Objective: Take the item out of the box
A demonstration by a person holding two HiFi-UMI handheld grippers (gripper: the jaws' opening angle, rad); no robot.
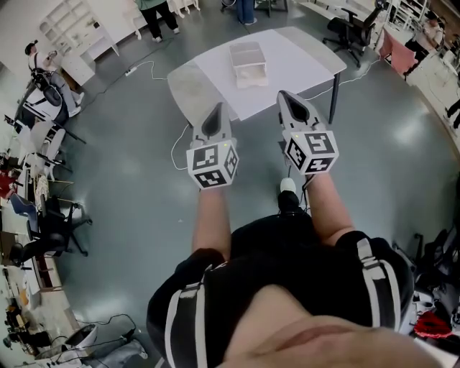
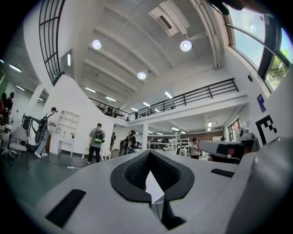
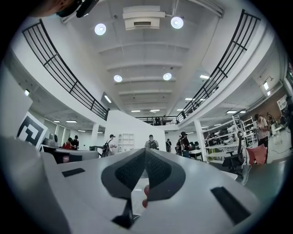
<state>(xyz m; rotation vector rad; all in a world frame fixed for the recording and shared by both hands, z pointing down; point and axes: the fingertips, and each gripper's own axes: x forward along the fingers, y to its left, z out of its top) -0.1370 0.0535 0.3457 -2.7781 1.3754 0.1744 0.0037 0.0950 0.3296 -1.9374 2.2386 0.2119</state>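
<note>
While the left hand-held gripper [image 1: 217, 109] and right hand-held gripper [image 1: 289, 97] hang closed and empty, short of the bench [image 1: 305, 57], the box [image 1: 247, 65] sits mid-bench, its item unseen; arriving with jaws unopened would likely shove the box rather than grasp.

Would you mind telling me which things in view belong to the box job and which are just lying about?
Job: box on the table; left hand-held gripper, shut; right hand-held gripper, shut.
Lying about: office chair; white shelving; floor cable.
</note>
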